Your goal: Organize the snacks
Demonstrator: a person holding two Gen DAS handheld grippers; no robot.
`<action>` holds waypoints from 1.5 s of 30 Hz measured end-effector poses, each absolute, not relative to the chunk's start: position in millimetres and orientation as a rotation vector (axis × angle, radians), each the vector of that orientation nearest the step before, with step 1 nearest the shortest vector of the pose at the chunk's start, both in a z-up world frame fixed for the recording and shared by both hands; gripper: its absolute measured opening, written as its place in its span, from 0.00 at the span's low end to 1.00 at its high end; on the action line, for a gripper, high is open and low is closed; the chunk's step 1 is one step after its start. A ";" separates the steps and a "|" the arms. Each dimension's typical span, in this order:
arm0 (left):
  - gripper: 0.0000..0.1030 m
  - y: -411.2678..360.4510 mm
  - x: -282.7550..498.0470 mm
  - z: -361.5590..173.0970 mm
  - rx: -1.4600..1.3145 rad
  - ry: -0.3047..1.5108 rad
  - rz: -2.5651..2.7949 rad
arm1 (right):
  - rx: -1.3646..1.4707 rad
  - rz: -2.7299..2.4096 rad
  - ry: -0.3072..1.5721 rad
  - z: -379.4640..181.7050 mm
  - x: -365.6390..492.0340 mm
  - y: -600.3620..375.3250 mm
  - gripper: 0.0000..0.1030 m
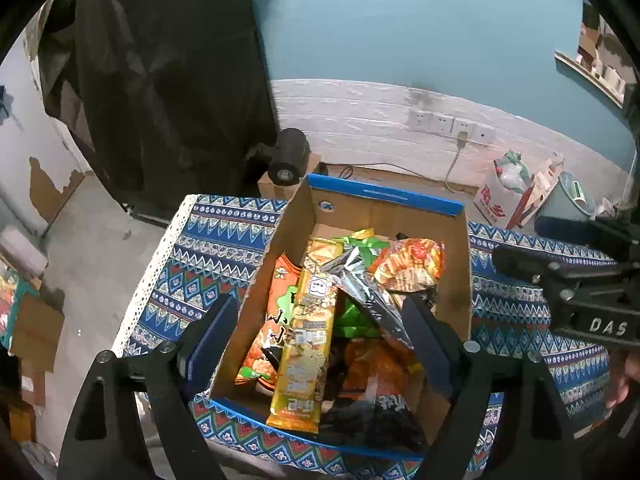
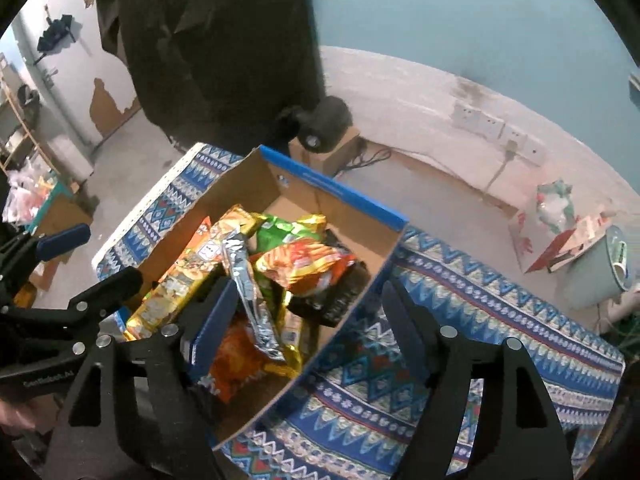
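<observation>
Snacks (image 1: 308, 336) piled in cardboard box (image 1: 384, 200) at table's (image 1: 208, 248) far-left corner. Left gripper (image 1: 320, 340) spread, empty, straddling box's left wall; right gripper (image 2: 304, 328) spread, straddling right wall. Long yellow pack's (image 1: 304, 344) axis runs front-to-back, probably nearer left.

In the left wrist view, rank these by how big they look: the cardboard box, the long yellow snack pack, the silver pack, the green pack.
1. Cardboard box, by far the largest.
2. Long yellow pack.
3. Silver pack, shorter and narrower.
4. Green pack, though it is mostly buried under others, so its true size is unsure.
</observation>
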State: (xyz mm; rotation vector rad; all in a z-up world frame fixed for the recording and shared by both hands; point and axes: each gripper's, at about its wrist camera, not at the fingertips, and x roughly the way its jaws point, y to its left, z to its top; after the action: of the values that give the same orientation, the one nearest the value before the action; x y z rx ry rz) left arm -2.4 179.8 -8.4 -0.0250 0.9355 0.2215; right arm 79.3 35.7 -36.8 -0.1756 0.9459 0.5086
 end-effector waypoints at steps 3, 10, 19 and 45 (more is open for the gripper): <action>0.84 172.5 -3.9 -5.3 -0.012 0.933 0.205 | -0.174 0.500 0.926 -29.7 72.6 25.8 0.73; 0.91 158.4 -6.0 1.4 0.028 0.915 0.212 | -0.188 0.482 0.887 -18.4 59.4 10.3 0.73; 0.97 143.8 -10.7 11.2 0.042 0.886 0.178 | -0.170 0.458 0.875 -17.0 50.5 -13.1 0.73; 0.98 117.3 -5.0 5.6 0.095 0.887 0.145 | -0.170 0.439 0.888 -24.5 51.8 -35.6 0.73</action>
State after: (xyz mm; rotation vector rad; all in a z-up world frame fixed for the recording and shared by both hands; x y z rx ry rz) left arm -5.0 117.3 5.6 0.0950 0.8869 0.1452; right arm 51.8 -35.6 -24.5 -0.1698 0.8877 0.4393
